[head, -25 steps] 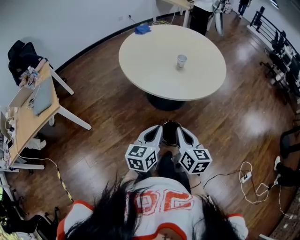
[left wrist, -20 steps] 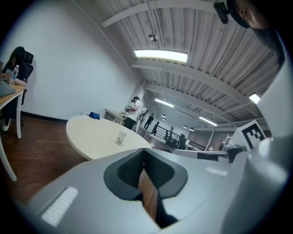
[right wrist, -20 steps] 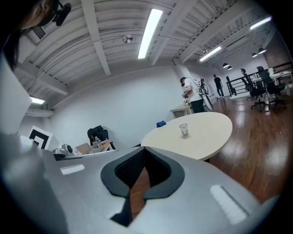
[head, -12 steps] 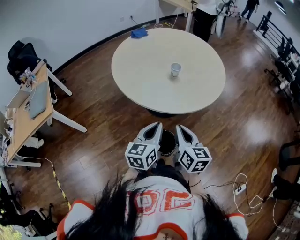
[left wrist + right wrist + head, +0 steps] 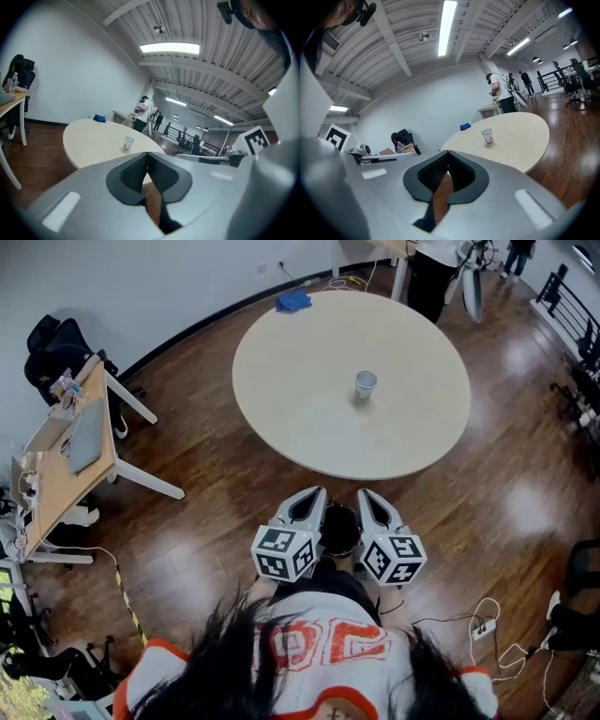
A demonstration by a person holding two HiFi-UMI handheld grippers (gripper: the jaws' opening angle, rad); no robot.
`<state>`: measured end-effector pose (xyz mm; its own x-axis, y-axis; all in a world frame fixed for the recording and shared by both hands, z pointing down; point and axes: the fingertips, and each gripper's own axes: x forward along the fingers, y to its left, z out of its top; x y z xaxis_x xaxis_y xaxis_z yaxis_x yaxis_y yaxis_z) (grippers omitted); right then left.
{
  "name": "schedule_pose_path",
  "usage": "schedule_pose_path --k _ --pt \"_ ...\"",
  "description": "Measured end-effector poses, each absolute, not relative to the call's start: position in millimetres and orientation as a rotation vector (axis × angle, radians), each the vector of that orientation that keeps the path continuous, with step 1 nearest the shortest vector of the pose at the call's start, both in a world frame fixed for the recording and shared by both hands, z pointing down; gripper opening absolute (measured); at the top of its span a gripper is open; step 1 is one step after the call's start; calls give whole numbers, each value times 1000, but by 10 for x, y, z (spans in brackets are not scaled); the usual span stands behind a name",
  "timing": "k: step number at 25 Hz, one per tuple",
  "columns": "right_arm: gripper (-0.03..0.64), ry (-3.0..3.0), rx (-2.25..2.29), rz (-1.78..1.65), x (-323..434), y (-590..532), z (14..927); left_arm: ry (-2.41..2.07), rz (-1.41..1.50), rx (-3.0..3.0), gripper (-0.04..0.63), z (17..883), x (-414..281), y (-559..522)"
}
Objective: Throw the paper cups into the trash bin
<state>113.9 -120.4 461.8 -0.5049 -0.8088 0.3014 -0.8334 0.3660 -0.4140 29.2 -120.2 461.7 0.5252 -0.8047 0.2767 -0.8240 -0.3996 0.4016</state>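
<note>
A white paper cup (image 5: 366, 384) stands upright near the middle of the round cream table (image 5: 281, 381), some way ahead of both grippers. The cup (image 5: 128, 143) also shows in the left gripper view, and the cup (image 5: 487, 136) in the right gripper view. A black trash bin (image 5: 339, 527) stands on the floor at the table's near edge, between the two grippers. My left gripper (image 5: 317, 493) and right gripper (image 5: 364, 495) are held side by side close to the person's chest. Both are shut with nothing in them, as the left gripper (image 5: 146, 153) and right gripper (image 5: 448, 152) show.
A blue cloth (image 5: 293, 301) lies at the table's far edge. A wooden desk (image 5: 66, 446) with a laptop and a black chair (image 5: 52, 338) stand at the left. A power strip with cables (image 5: 483, 629) lies on the floor at right. A person (image 5: 436, 273) stands beyond the table.
The table and cup have shifted slightly in the head view as the person moved, and the bin now sits closer between the grippers. Both grippers keep the same shut pose.
</note>
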Motion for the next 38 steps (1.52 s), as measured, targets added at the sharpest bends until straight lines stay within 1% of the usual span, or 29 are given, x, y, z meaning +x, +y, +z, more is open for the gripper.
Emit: schedule_pose_path --k 11,13,16,19,26,38 --pt "3 -2484 1629 736 1196 -2009 4696 -1163 100 2380 0 4595 421 -1797" --pt "25 -2453 1633 695 1244 -2222 4744 -1158 93 2383 0 4582 389 -1943" --pt "31 -2416 1628 632 1301 -2569 4814 -1144 86 2383 0 4583 338 -2133" --pt "58 -2382 1582 550 1334 -2923 4901 -1126 89 2385 0 4597 308 -2293" --pt "91 -2287 1431 391 1382 -3625 5192 -1099 85 2384 0 4613 252 -2576" --pt "100 -2110 1236 355 1470 -4337 5757 -1184 106 2311 0 4760 20 -2878"
